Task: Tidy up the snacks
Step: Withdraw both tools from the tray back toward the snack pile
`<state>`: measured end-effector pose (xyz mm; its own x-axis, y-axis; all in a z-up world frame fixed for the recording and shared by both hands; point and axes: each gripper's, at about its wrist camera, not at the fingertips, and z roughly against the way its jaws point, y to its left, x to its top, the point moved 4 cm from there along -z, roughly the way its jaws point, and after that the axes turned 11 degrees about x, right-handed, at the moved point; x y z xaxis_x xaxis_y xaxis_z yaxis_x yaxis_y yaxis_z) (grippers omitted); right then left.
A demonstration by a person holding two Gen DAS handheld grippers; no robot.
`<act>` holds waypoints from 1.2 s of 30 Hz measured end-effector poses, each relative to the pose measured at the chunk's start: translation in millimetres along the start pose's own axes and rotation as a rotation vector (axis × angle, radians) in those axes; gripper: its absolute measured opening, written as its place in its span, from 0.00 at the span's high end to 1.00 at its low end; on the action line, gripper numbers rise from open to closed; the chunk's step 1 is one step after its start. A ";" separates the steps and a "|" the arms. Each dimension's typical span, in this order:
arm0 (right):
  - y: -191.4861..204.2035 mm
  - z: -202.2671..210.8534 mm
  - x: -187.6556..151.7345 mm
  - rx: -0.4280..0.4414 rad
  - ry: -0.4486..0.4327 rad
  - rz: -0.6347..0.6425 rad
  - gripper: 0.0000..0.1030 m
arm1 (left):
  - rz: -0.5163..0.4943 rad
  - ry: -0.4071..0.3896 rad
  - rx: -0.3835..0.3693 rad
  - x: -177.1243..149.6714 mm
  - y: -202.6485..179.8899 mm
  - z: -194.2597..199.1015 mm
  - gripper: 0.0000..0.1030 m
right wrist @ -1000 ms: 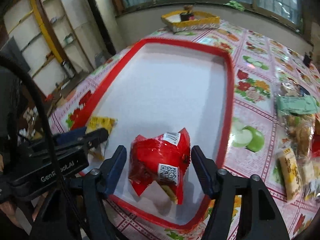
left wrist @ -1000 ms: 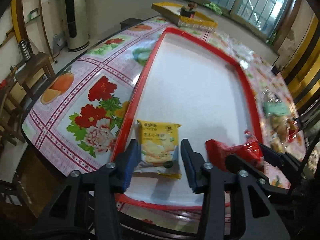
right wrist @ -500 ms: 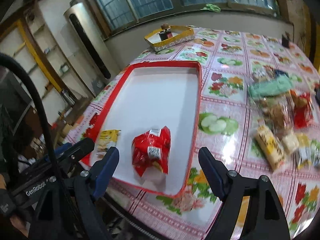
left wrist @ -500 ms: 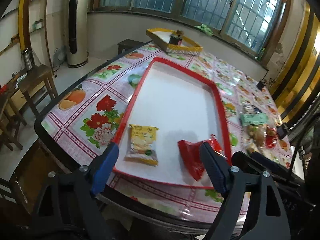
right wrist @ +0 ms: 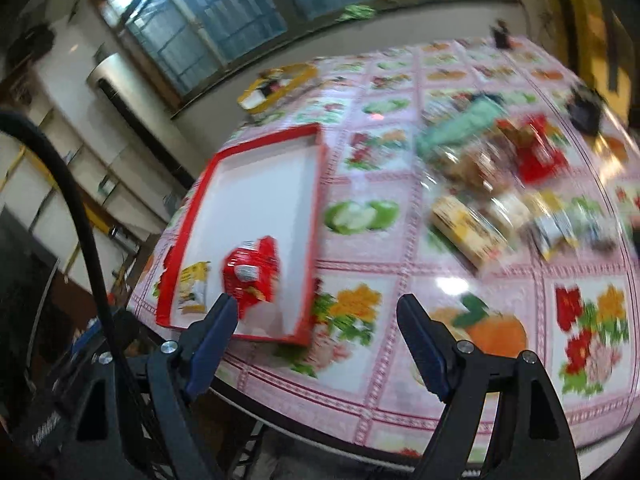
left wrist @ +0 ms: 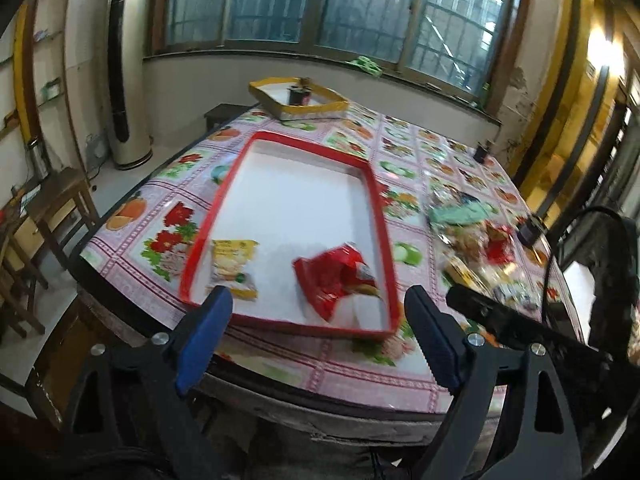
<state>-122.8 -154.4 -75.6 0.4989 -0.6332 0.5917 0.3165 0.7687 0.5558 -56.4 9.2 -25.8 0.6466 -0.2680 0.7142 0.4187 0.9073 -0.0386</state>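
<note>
Holding nothing: left gripper (left wrist: 318,336) and right gripper (right wrist: 316,340) both have jaws spread, just been opening, nothing between them. 2 packets sit in the red tray (left wrist: 384,232): yellow packet (left wrist: 232,266) at 7 o'clock, red packet (left wrist: 338,276) at 5. Likely light, crinkly, slippery film; pinch the flat middle, not the sealed edges. Only the right view shows the loose snack pile (right wrist: 508,184) clearly, at 2 o'clock.
</note>
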 end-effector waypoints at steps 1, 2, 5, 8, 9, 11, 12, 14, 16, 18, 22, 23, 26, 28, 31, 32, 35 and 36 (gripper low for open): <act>-6.2 2.7 -0.6 -0.007 -0.007 -0.020 0.21 | -0.013 -0.002 -0.004 -3.5 -5.9 3.4 0.15; -12.3 5.7 -1.2 -0.016 -0.015 -0.039 0.21 | -0.023 -0.004 -0.007 -5.9 -10.0 6.2 0.15; -25.5 14.6 -2.4 -0.035 -0.039 -0.078 0.21 | -0.065 -0.018 -0.018 -14.6 -23.6 15.3 0.14; -36.0 23.0 -1.6 -0.068 -0.066 -0.086 0.21 | -0.085 -0.020 -0.018 -22.7 -34.6 19.9 0.14; -38.2 24.0 -2.8 -0.079 -0.066 -0.088 0.21 | -0.096 -0.016 -0.020 -25.0 -39.2 20.4 0.14; -44.8 27.1 -2.7 -0.079 -0.069 -0.104 0.21 | -0.117 -0.028 -0.017 -28.9 -45.4 25.3 0.14; -46.5 28.1 -3.2 -0.080 -0.071 -0.107 0.21 | -0.127 -0.037 -0.011 -30.2 -47.7 28.2 0.14; -49.0 28.7 -3.4 -0.083 -0.072 -0.110 0.21 | -0.144 -0.052 0.005 -32.1 -49.9 33.7 0.14; -50.2 27.9 -2.8 -0.084 -0.068 -0.100 0.21 | -0.145 -0.055 0.012 -33.7 -49.8 37.3 0.14; -48.2 26.7 -1.4 -0.078 -0.062 -0.075 0.21 | -0.143 -0.052 0.018 -35.9 -50.8 38.3 0.14; -45.8 23.4 -2.6 -0.065 -0.051 -0.048 0.21 | -0.148 -0.036 0.038 -39.2 -57.4 36.9 0.14; -45.3 22.9 -3.6 -0.061 -0.048 -0.047 0.21 | -0.154 -0.038 0.044 -39.4 -60.3 37.9 0.13; -47.0 24.5 -4.0 -0.040 -0.051 -0.049 0.21 | -0.179 -0.055 0.058 -41.8 -68.3 43.9 0.13; -46.7 25.1 -4.1 -0.035 -0.056 -0.049 0.21 | -0.197 -0.065 0.068 -44.1 -73.2 47.2 0.13; -47.9 28.7 -4.1 -0.021 -0.065 -0.056 0.21 | -0.208 -0.072 0.077 -45.6 -78.5 50.7 0.13; -48.2 30.9 -4.2 -0.022 -0.072 -0.051 0.21 | -0.211 -0.076 0.077 -46.2 -79.5 51.9 0.13; -51.3 36.2 -4.6 -0.020 -0.085 -0.054 0.21 | -0.220 -0.082 0.078 -46.9 -82.9 54.7 0.13; -52.1 37.5 -4.8 -0.016 -0.090 -0.058 0.21 | -0.219 -0.083 0.075 -47.1 -83.4 55.5 0.13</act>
<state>-171.9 -194.8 -85.5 0.4051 -0.6816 0.6093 0.3562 0.7315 0.5815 -157.1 -35.8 -17.4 0.4896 -0.4361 0.7551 0.4926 0.8529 0.1732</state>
